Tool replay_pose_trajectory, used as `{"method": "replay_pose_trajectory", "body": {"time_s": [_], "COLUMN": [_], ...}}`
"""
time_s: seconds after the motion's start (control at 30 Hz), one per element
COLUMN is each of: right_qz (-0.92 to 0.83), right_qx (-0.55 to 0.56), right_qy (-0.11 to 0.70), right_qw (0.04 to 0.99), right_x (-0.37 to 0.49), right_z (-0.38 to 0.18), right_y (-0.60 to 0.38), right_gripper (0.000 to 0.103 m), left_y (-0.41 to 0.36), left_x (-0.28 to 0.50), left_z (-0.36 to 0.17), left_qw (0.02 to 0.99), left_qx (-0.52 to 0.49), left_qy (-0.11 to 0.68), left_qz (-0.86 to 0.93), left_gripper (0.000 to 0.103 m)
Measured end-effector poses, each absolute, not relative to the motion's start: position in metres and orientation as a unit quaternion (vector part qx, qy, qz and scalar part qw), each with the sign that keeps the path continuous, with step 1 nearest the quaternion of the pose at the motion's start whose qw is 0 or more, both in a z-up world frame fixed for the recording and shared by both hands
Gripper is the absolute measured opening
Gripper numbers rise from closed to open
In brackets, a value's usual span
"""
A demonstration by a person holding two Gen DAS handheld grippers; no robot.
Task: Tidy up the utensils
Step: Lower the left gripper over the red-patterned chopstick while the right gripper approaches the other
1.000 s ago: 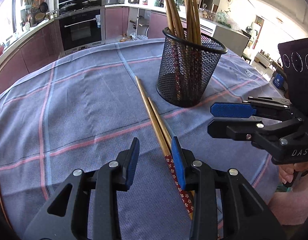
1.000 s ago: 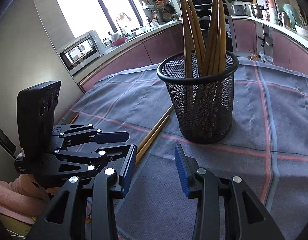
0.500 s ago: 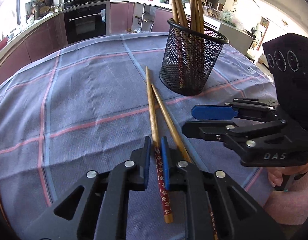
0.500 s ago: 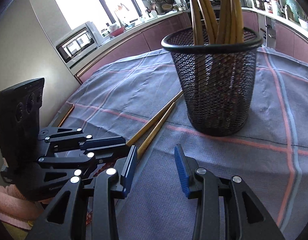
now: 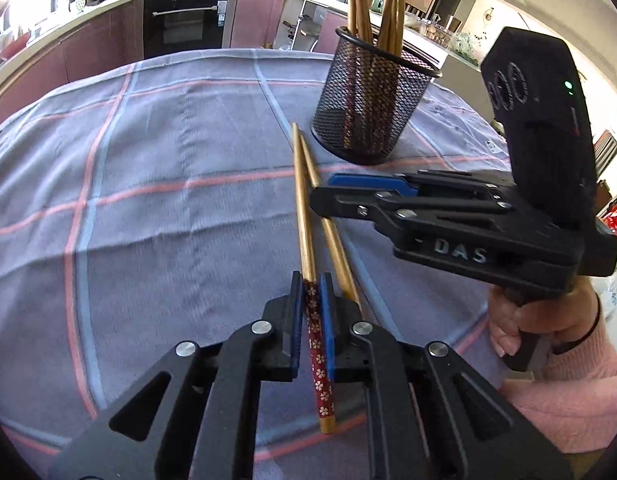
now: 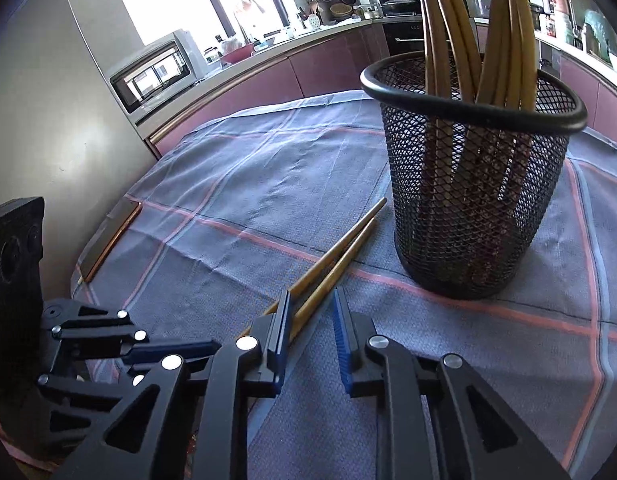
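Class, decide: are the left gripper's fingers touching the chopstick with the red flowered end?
Touching. In the left wrist view, the left gripper has both blue fingers pressed against the flowered chopstick, no gap either side.

Left gripper (image 5: 310, 292) fingers (image 5: 295, 312) clamp one chopstick (image 5: 304, 220).

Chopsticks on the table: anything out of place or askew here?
Two chopsticks lie loose on the tablecloth beside the mesh holder, slightly crossed; the rest stand inside it. Nothing spilled or damaged.
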State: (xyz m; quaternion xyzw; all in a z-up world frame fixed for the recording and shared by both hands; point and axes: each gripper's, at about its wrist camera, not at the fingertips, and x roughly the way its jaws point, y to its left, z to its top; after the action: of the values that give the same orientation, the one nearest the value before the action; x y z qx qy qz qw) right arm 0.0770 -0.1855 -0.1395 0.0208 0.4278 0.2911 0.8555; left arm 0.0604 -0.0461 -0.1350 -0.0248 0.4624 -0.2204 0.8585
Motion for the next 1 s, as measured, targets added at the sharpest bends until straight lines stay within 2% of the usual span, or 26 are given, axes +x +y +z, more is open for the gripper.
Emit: {"method": "replay_pose_trajectory", "body": {"time_s": [0.37,0.53,1.0], "right_qz": [0.29,0.285,0.279], "right_qx": [-0.001,-0.006,-0.019], "right_qy": [0.431,0.433,0.435], "right_qw": [0.854,0.855,0.856], "right_x": [0.081,0.082,0.078], "right_z": [-0.137,-0.137,-0.138], "right_y": [-0.179,-0.183,-0.188], "right_gripper": [0.013,0.014,0.014], "left_y": [-0.061,-0.053,-0.051], "left_x": [0.058,0.066,0.124], "left_z": [-0.136,-0.133,-0.124], "left_qw": [0.848,0.854,0.865], "left_qx": [-0.017,-0.021,-0.015], "left_qy": [0.466,0.459,0.449], "left_qz": [-0.25,-0.243,-0.225], "left_gripper": [0.013,0.021,0.023]}}
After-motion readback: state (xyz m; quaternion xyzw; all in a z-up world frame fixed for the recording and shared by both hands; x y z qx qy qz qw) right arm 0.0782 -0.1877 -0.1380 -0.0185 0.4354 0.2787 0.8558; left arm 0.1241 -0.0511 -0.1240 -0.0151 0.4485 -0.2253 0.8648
